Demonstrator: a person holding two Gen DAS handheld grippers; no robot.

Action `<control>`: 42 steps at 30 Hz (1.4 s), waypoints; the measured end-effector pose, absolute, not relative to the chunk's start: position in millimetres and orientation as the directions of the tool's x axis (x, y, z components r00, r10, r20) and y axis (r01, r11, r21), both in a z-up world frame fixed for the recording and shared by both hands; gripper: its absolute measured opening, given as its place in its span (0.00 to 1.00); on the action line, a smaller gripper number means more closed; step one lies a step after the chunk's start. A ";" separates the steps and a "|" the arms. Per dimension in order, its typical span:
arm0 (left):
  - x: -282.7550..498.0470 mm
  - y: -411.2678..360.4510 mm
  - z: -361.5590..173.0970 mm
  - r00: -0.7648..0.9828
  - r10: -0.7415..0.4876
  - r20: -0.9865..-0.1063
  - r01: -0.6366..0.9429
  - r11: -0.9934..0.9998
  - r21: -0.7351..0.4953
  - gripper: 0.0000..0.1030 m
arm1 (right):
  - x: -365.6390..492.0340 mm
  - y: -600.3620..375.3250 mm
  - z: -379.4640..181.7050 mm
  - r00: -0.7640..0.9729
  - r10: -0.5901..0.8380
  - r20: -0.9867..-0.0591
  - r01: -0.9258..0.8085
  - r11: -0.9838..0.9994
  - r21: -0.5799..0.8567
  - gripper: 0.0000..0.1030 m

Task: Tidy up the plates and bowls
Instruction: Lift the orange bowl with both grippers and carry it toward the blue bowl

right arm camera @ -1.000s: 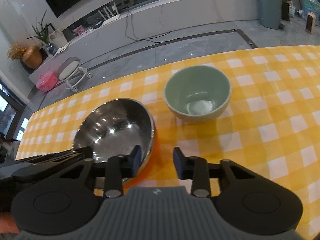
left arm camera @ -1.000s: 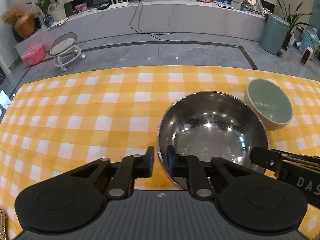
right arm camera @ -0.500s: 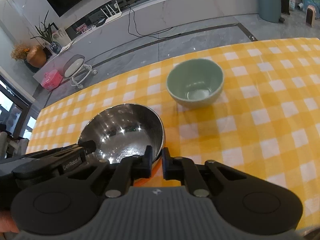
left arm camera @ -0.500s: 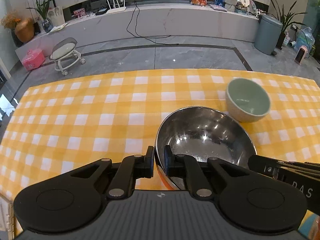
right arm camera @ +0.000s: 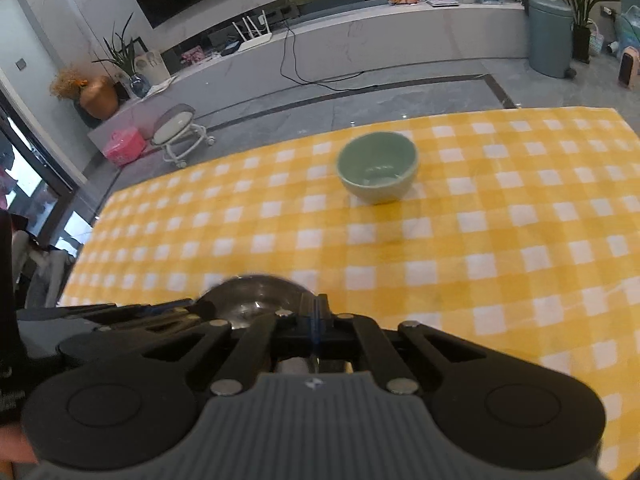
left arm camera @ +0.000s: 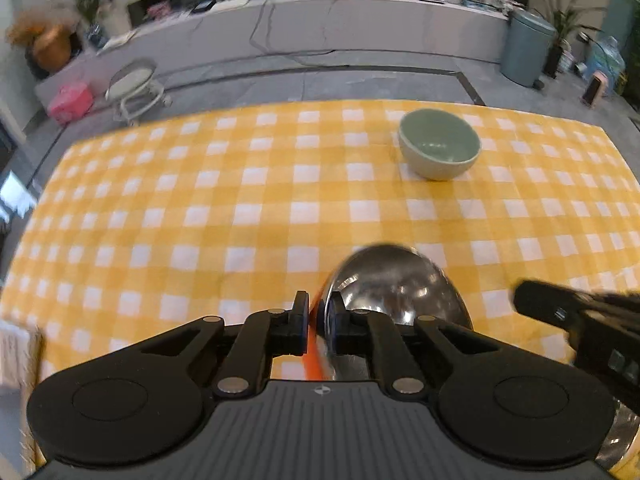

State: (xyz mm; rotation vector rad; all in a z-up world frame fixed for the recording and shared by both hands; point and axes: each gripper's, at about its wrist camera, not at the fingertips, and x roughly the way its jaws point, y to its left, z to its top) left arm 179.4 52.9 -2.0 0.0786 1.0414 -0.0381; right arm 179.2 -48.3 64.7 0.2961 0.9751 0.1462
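Gripping the steel bowl (left arm camera: 394,280) from 2 sides, you have both claws pinched on its rim. Your left gripper (left arm camera: 313,320) is nipped onto the bowl's left edge, with a thin orange strip showing just beneath the rim between the fingers; whether that is a second dish under it cannot be told. Your right gripper (right arm camera: 314,320) is pressed together on the rim at the opposite side, so the load is shared and the wide, slick bowl should not swing or tip. The bowl sits close under both cameras, apparently lifted off the checked cloth (left arm camera: 240,208), though the gap below it is hidden.

The green bowl (left arm camera: 439,144) stands upright on the cloth, well apart from the steel one, toward the far right. It is the smaller of the 2, so it would probably nest inside the steel bowl. A likely plan is to set the steel bowl down level first. Thin polished rims slip easily, so keep both pinches firm and matched.
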 end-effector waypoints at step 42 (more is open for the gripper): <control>170.2 105.4 -40.2 0.530 -0.080 -0.844 0.128 0.992 -0.014 0.04 | 207.4 -17.9 -23.8 0.401 0.322 -0.858 0.081 0.920 0.384 0.14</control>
